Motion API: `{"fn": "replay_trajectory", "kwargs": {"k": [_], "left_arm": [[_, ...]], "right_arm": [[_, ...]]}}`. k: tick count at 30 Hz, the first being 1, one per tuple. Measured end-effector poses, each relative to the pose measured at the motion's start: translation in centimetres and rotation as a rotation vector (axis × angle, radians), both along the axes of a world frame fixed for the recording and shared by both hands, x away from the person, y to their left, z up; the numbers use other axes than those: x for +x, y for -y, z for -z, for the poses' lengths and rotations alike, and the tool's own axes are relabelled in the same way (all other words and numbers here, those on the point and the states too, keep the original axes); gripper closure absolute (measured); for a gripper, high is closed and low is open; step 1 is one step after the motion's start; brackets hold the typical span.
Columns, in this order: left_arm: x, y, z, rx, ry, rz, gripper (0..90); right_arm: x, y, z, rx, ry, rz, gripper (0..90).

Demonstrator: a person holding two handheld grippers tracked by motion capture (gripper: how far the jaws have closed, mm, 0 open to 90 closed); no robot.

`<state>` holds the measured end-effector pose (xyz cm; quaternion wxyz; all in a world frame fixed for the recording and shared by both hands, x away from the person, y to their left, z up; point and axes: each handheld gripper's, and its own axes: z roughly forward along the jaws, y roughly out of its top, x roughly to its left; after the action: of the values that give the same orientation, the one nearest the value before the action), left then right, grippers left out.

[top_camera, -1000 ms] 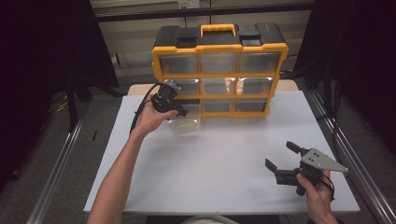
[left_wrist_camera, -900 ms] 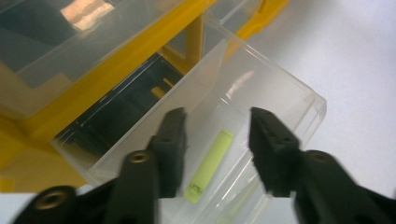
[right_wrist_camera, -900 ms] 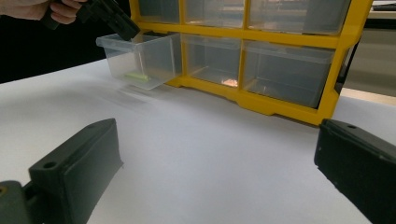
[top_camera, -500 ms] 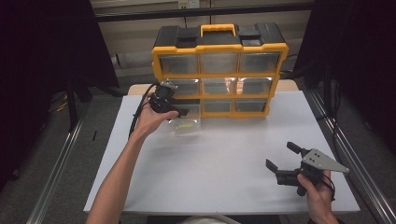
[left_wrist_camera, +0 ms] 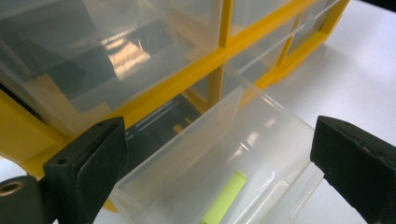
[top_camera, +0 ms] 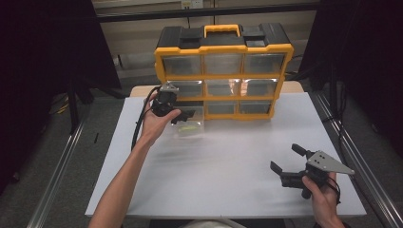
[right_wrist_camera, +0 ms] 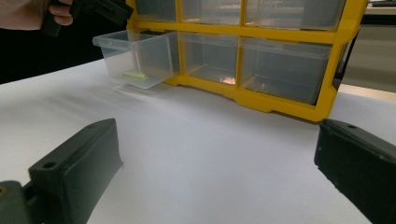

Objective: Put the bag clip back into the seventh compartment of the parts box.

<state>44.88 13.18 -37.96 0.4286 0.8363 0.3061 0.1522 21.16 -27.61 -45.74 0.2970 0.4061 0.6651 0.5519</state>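
Hovering over the pulled-out clear drawer (top_camera: 190,127) at the cabinet's (top_camera: 223,71) bottom-left slot, left gripper (top_camera: 186,116) has jaws that just opened wide, nothing pinched between them. Green stick (left_wrist_camera: 225,199) lies inside the drawer, near its front wall. Right gripper (top_camera: 287,159) sits well apart from the cabinet, near table's (top_camera: 228,161) front edge, jaws spread, empty.

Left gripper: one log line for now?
left gripper: open, just opened over pulled-out drawer | drawer holds green stick | right gripper: open, idle
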Motion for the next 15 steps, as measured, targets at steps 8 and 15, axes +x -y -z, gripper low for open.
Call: {"fn": "replay_trajectory", "kwargs": {"k": [8,15], "left_arm": [[-1.5,0.3,0.8,-0.071,0.161,-0.027,4.2],[-2.2,-0.2,1.6,-0.165,0.214,-0.047,4.1]], "right_arm": [[-0.1,-0.1,0.0,-0.005,-0.003,0.01,0.0],[0.0,-0.2,0.0,-0.004,-0.004,0.011,0.0]]}}
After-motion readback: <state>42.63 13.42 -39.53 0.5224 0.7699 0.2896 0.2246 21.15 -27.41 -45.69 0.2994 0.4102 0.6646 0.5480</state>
